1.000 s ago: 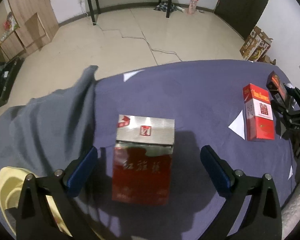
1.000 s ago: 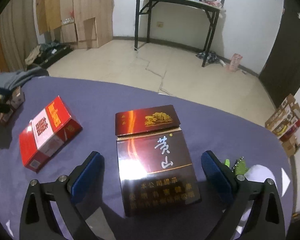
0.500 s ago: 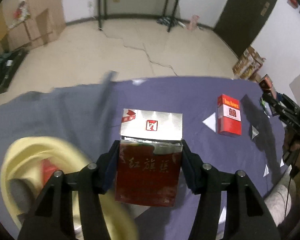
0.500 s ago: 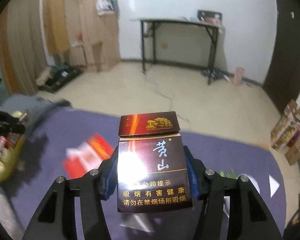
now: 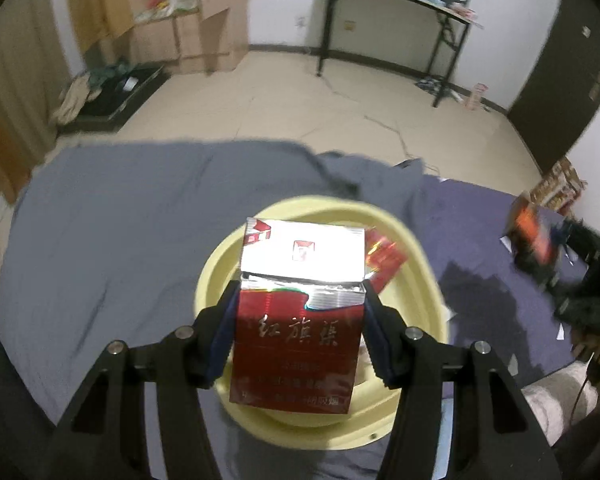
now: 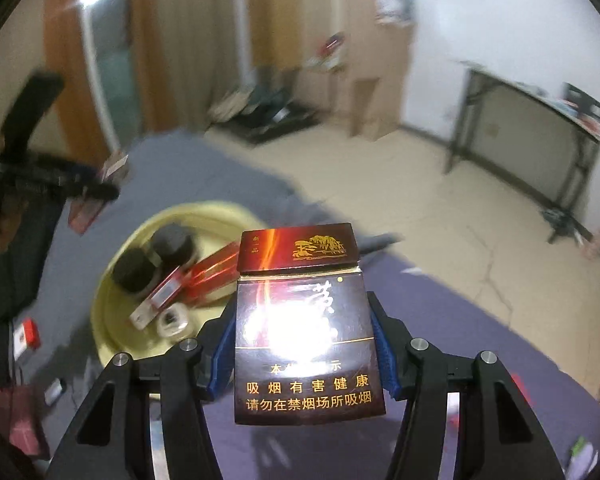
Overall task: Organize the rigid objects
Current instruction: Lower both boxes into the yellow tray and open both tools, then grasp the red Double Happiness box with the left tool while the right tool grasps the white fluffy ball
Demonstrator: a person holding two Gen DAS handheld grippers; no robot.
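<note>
A desk (image 5: pixel 480 216) covered in purple cloth, with a grey cloth (image 5: pixel 120 220) over one end, stands on a cracked beige tile floor (image 5: pixel 340 112) near a black folding table (image 5: pixel 400 12). The left tool (image 5: pixel 298 322) clamps a red cigarette pack (image 5: pixel 296 344) above a yellow bowl (image 5: pixel 416 264). The right tool (image 6: pixel 302 344) clamps a dark brown cigarette pack (image 6: pixel 306 344) beside that bowl (image 6: pixel 108 320), which holds packs and dark round things.

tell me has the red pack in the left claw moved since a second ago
Yes. The red pack lay on the purple cloth then; now the left claw, shut on it, holds it over the yellow bowl, toward the grey cloth.
</note>
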